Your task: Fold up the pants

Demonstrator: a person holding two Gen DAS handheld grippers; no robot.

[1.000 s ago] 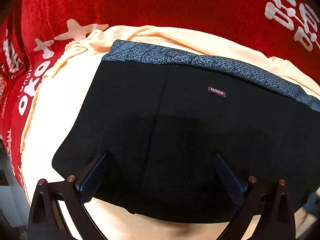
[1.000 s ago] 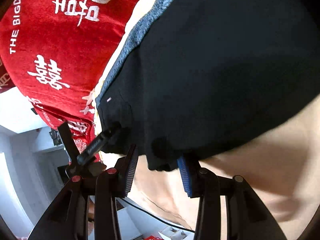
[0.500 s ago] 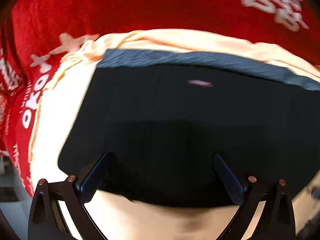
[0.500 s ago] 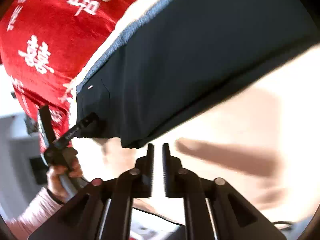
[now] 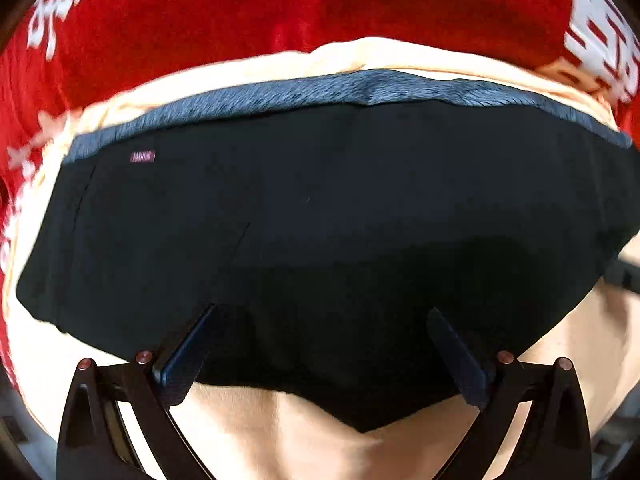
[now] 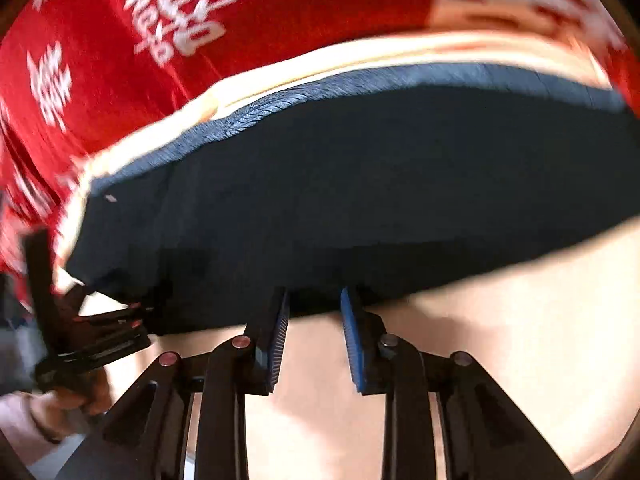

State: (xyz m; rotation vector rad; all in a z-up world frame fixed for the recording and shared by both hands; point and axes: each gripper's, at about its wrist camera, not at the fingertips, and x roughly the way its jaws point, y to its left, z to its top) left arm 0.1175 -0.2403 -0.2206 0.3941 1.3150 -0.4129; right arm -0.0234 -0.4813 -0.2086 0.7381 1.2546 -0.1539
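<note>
Red cloth [image 5: 200, 28]: the largest thing in both views, a red covering with white characters and lettering, filling the far side of the surface.
Cream sheet [image 5: 280, 440]: a pale peach fabric lying over the red cloth; it shows as a strip beyond the waistband and as a broad patch nearer the cameras.
Black pants [image 5: 320, 220]: folded into a wide, flat dark shape resting on the cream sheet, waistband on the far side, folded edge nearest the cameras.
Waistband [image 5: 360, 88]: a grey-blue patterned strip running along the far edge of the pants.
Label [image 5: 142, 157]: a small pink tag on the pants just under the waistband, towards the left; blurred, its text unreadable.
Left gripper [image 5: 324, 340]: jaws spread wide above the near part of the pants, nothing pinched between them; in the right wrist view it appears at the left corner of the garment, with a hand [image 6: 60, 408] on its grip.
Right gripper [image 6: 314, 300]: jaws opening, narrowly parted, tips at the near folded edge of the pants; the blue pads [image 6: 280, 340] press on no fabric.
</note>
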